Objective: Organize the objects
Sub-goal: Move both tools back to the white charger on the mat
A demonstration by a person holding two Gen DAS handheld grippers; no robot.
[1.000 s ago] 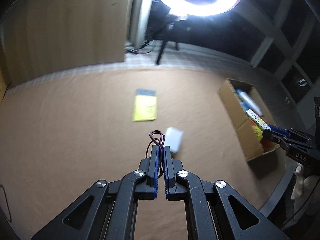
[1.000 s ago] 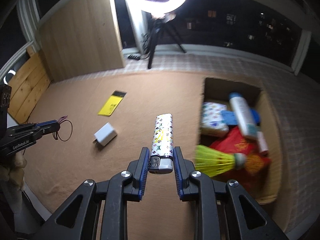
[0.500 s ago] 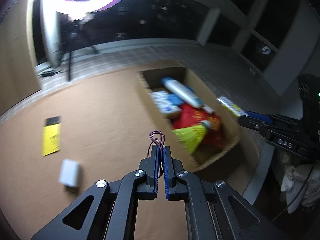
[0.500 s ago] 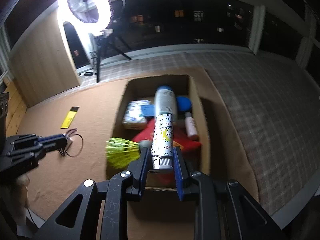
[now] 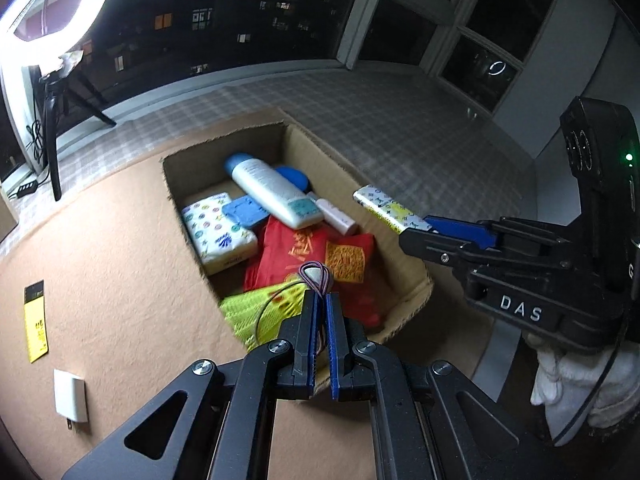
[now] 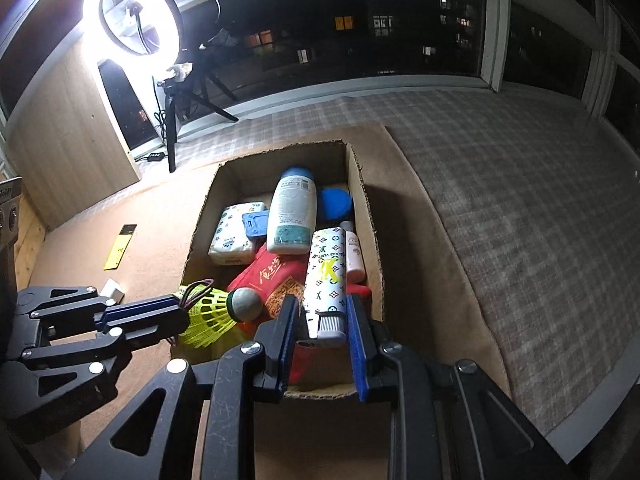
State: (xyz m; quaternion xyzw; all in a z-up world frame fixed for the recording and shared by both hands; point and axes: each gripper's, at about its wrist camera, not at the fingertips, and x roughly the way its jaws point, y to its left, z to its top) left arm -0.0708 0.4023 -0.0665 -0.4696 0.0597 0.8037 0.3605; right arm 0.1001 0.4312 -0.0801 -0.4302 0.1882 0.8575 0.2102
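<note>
With both tools over the cardboard box point(image 6: 362, 184), I have each load where it can drop in. My right tool point(image 6: 323, 322) has its jaws parted around the patterned lighter point(image 6: 326, 270); whether they grip its base I cannot tell. My left tool point(image 5: 322, 304) is pinched nearly closed on the thin cord loop point(image 5: 315, 271), above the yellow shuttlecock point(image 6: 212, 312). A white charger point(image 5: 71, 400) and yellow card point(image 5: 35, 324) lie on the brown mat outside.

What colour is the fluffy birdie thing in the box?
The shuttlecock is neon yellow with a grey-green tip, clearest in the right wrist view.
</note>
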